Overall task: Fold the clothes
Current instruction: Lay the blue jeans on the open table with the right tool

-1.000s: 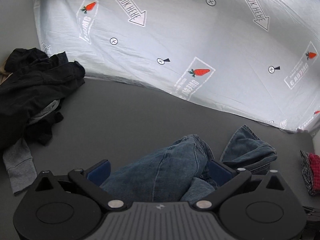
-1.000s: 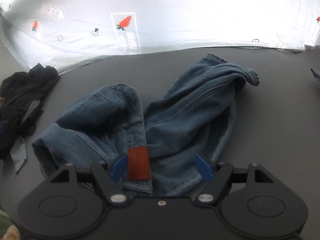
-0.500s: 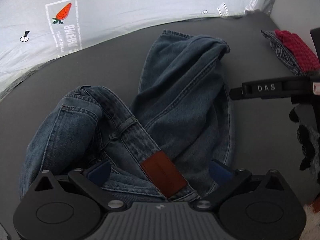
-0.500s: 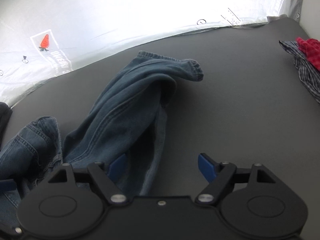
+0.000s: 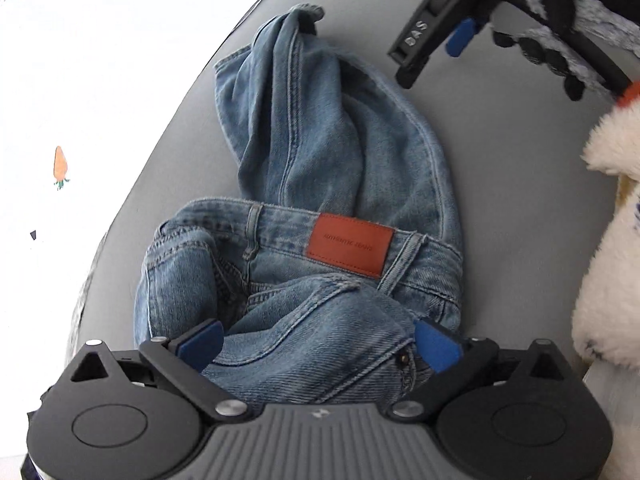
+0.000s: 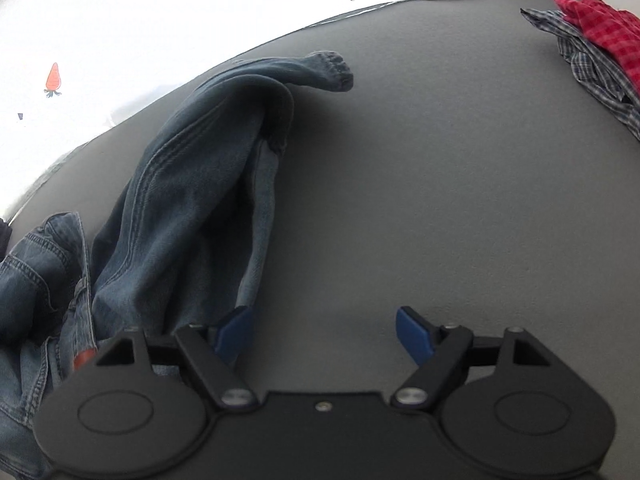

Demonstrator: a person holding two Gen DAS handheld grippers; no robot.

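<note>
Crumpled blue jeans (image 5: 320, 152) with a brown leather waist patch (image 5: 350, 245) lie on the dark grey table (image 5: 500, 184). My left gripper (image 5: 318, 340) is open, its blue pads straddling a bunched denim fold at the waist. In the right wrist view the jeans' legs (image 6: 192, 208) stretch away to the left, the hem (image 6: 330, 70) at the far end. My right gripper (image 6: 324, 332) is open and empty over bare table, its left pad beside the leg's edge. It also shows in the left wrist view (image 5: 440, 36), above the table, right of the hem.
A white printed sheet (image 6: 120, 32) with carrot marks covers the far side of the table. Red and blue checked clothes (image 6: 592, 40) lie at the far right. A white fleecy sleeve (image 5: 608, 240) is at the right edge of the left wrist view.
The left gripper has swung from the black clothes pile round to the jeans' waist, now over the patch side. The right gripper has moved right, off the waist to the leg's edge.
</note>
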